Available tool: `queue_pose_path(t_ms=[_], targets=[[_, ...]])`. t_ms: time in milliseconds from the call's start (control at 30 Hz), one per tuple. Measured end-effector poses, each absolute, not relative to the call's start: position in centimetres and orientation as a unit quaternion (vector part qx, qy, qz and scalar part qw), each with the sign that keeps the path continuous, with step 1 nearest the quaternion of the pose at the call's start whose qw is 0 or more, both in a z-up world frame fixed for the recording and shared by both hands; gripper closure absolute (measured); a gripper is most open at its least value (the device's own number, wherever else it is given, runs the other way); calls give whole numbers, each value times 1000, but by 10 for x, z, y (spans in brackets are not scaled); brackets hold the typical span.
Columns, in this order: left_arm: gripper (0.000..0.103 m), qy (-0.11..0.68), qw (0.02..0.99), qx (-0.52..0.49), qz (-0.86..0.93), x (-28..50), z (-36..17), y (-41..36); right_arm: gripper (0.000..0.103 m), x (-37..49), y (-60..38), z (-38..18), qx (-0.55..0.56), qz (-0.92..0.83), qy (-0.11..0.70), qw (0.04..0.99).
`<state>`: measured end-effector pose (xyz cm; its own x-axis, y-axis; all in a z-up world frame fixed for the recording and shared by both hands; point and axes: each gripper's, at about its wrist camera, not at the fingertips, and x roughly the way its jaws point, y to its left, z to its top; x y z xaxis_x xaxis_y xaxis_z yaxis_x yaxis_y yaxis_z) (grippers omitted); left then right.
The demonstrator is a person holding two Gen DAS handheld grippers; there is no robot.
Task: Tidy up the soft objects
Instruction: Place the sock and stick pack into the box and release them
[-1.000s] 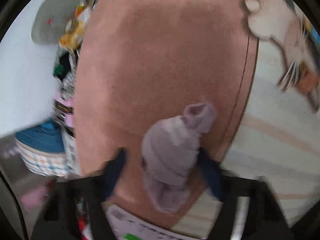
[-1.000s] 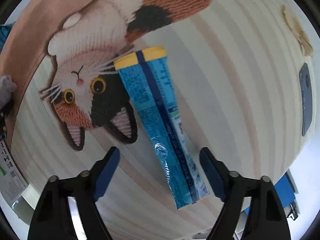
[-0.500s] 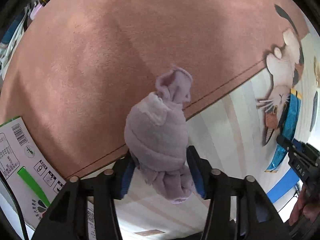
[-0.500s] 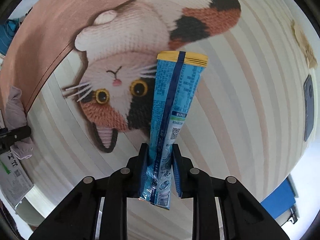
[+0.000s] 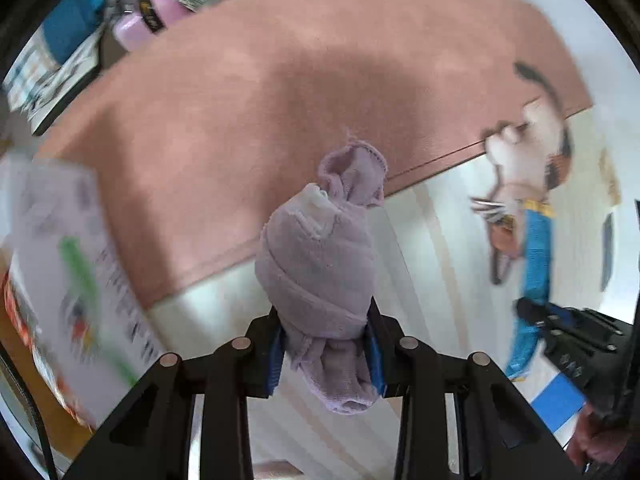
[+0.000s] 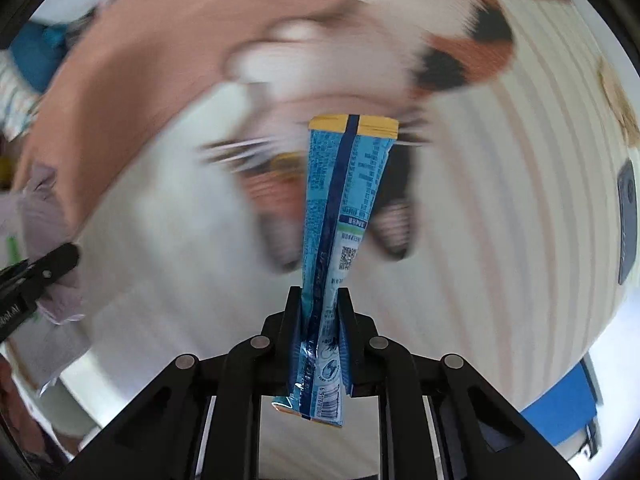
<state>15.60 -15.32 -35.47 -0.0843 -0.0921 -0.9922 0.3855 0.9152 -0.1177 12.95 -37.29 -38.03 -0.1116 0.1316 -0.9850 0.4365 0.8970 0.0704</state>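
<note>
My left gripper [image 5: 325, 332] is shut on a rolled lilac sock [image 5: 320, 256] and holds it above the rug. The sock sticks out forward between the blue pads. My right gripper [image 6: 319, 304] is shut on a long blue packet with a yellow end [image 6: 344, 208], held up off the rug. In the left wrist view the packet [image 5: 536, 264] and the right gripper [image 5: 560, 328] show at the right. In the right wrist view the sock [image 6: 36, 216] and the left gripper's finger [image 6: 40, 272] show at the left edge.
A rug with a pink band [image 5: 280, 92], cream stripes [image 6: 500, 220] and a calico cat picture [image 5: 520, 160] lies below. A white printed box [image 5: 68, 264] is at the left. Clutter with a pink bottle [image 5: 136, 24] is far left. A grey phone [image 6: 628, 220] lies at the right.
Both grippers closed on their objects within the last second and have lifted them. The views are motion-blurred now; the left gripper has swung so the white box is closer.
</note>
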Motion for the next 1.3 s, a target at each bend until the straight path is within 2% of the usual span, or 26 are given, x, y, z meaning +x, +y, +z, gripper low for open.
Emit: queue_pose_path(t_ms=[100, 200, 300, 467, 633, 767, 1000, 1100, 1167, 1233, 1300], targets=[[72, 684, 707, 76, -164, 129, -316, -109, 87, 138, -312, -339, 176, -58, 720, 669], [72, 664, 734, 46, -139, 152, -279, -60, 87, 148, -257, -304, 158, -7, 707, 689], [72, 652, 751, 20, -103, 151, -257, 6, 87, 157, -190, -269, 133, 51, 693, 707], [72, 647, 762, 20, -11, 173, -233, 116, 87, 176, -92, -244, 75, 100, 675, 727], [72, 671, 737, 41, 74, 209, -266, 201, 86, 210, -19, -249, 26, 100, 666, 739], [72, 711, 695, 38, 99, 228, -312, 245, 86, 236, 0, -290, 17, 77, 686, 723], [72, 754, 646, 60, 103, 232, -373, 265, 86, 252, 13, -346, -5, 38, 706, 707], [68, 774, 625, 46, 91, 233, -392, 268, 86, 256, 21, -359, -27, 30, 716, 697], [63, 772, 630, 29, 82, 233, -393, 271, 79, 258, 26, -364, -34, 30, 715, 697], [47, 771, 633, 7, 70, 235, -392, 270, 41, 259, 27, -365, -24, 34, 720, 693], [29, 760, 647, -1, 65, 236, -383, 269, 24, 258, 29, -363, -23, 40, 718, 695]])
